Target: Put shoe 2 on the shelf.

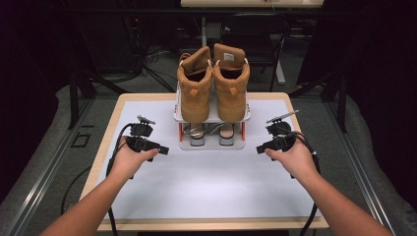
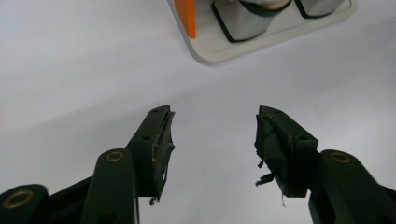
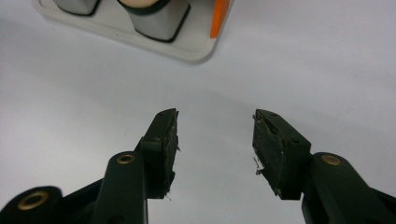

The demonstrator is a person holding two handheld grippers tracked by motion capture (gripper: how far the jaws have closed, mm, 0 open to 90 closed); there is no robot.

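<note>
Left hand-held gripper [image 1: 162, 150] and right hand-held gripper [image 1: 259, 149] hover over the white desk [image 1: 206, 187], jaws apart and empty, flanking the shoe rack [image 1: 211, 144]. Tan boots [image 1: 213, 86] stand on top. An orange post [image 2: 186, 16] and grey heels [image 3: 156, 18] appear in the gripper views.

Matt tan suede boots [image 1: 214, 83], smooth white plastic rack [image 1: 211, 142], wood-edged table [image 1: 110, 128]
</note>
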